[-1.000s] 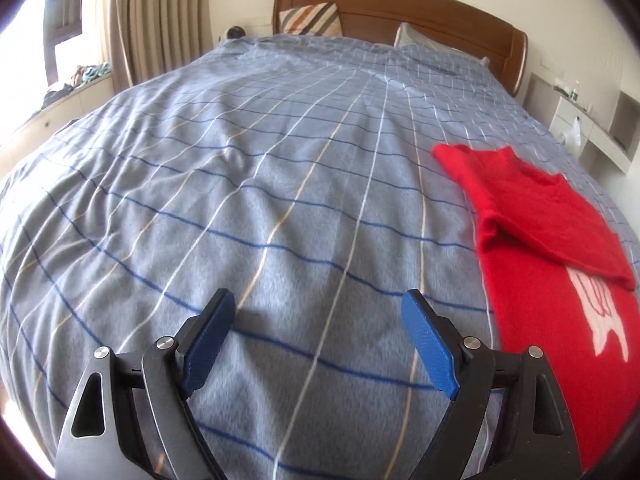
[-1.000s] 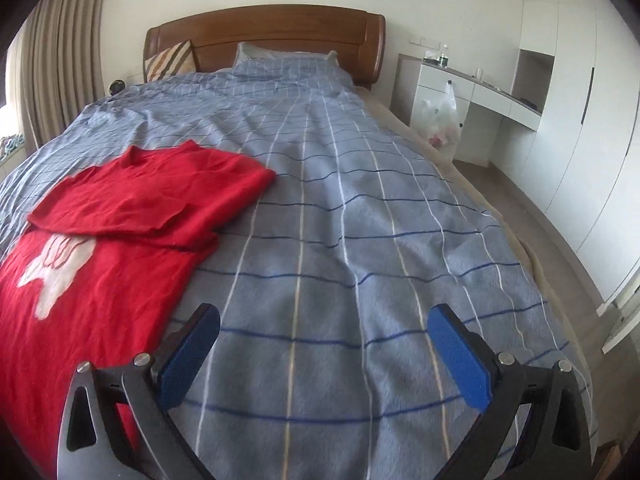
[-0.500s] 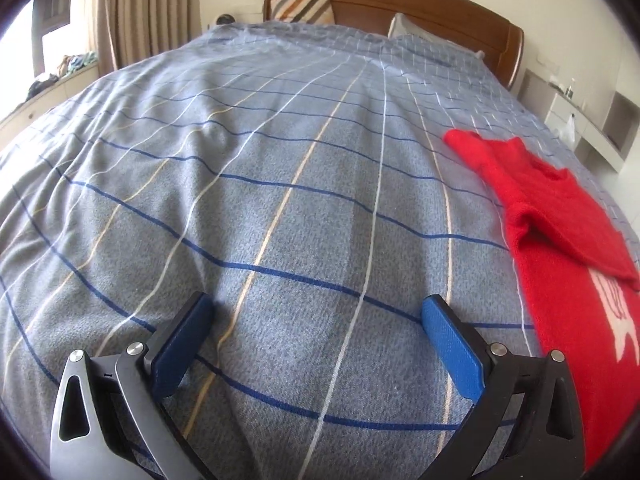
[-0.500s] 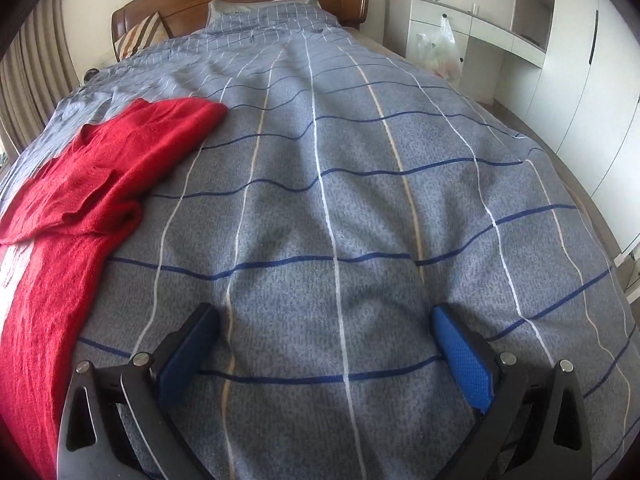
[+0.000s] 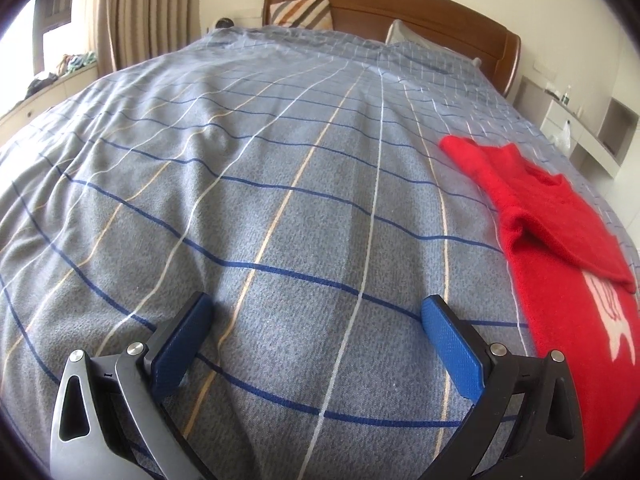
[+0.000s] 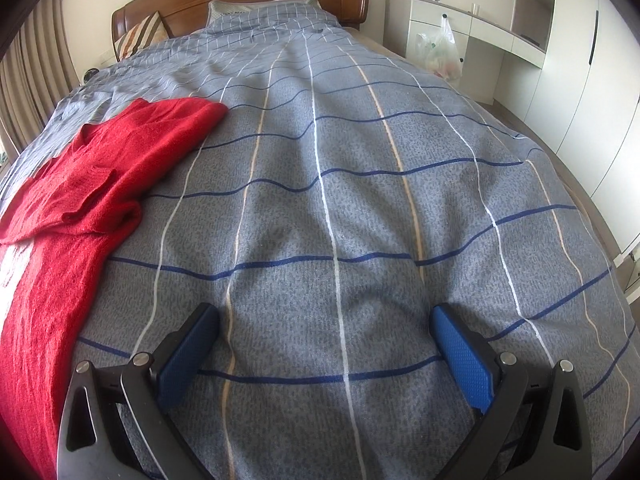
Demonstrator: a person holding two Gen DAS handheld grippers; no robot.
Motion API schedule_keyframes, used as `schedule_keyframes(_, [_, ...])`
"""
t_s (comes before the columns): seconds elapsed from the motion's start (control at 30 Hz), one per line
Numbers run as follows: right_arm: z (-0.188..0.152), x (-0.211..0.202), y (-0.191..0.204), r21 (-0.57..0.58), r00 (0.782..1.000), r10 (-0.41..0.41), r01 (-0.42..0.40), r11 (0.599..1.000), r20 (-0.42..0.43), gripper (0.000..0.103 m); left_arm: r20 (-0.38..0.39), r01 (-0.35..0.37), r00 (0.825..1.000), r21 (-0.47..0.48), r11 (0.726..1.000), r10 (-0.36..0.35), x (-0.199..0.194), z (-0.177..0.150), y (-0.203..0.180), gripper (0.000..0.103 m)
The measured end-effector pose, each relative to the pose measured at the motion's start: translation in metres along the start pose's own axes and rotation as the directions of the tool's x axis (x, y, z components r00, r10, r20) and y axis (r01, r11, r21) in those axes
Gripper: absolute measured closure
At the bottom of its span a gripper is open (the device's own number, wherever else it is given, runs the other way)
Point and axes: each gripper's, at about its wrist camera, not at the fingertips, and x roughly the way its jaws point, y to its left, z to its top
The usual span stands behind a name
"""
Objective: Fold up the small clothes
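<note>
Grey checked bed [image 5: 280,208] carries a red sweater [image 5: 560,240] (partly folded).

I see my left gripper [image 5: 316,312] spread wide, low over the grey checked bedspread [image 5: 256,184], gripping nothing. A red sweater [image 5: 560,256] lies to its right, top part folded over, wooden headboard [image 5: 400,4] beyond.
</note>
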Motion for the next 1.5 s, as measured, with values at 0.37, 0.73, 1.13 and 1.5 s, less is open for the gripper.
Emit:
schedule_keyframes(0.37, [0.0001, 0.0000, 0.0001, 0.000, 1.000, 0.000, 0.000, 1.000, 0.000, 0.000, 0.003, 0.000, 1.000, 0.000, 1.000, 0.000, -0.0001, 0.0001, 0.0008, 0.000])
schedule_keyframes(0.73, [0.0002, 0.0003, 0.0001, 0.000, 1.000, 0.000, 0.000, 1.000, 0.000, 0.000, 0.001, -0.008, 1.000, 0.002, 1.000, 0.008, 0.0022, 0.0010, -0.0030, 0.000])
schedule_keyframes(1.13, [0.0001, 0.0003, 0.0004, 0.000, 1.000, 0.000, 0.000, 1.000, 0.000, 0.000, 0.004, -0.008, 1.000, 0.001, 1.000, 0.008, 0.0029, 0.0015, -0.0022, 0.000])
schedule_keyframes(1.5, [0.0004, 0.0008, 0.0002, 0.000, 1.000, 0.000, 0.000, 1.000, 0.000, 0.000, 0.010, -0.011, 1.000, 0.002, 1.000, 0.011, 0.0020, -0.0002, 0.0002, 0.000])
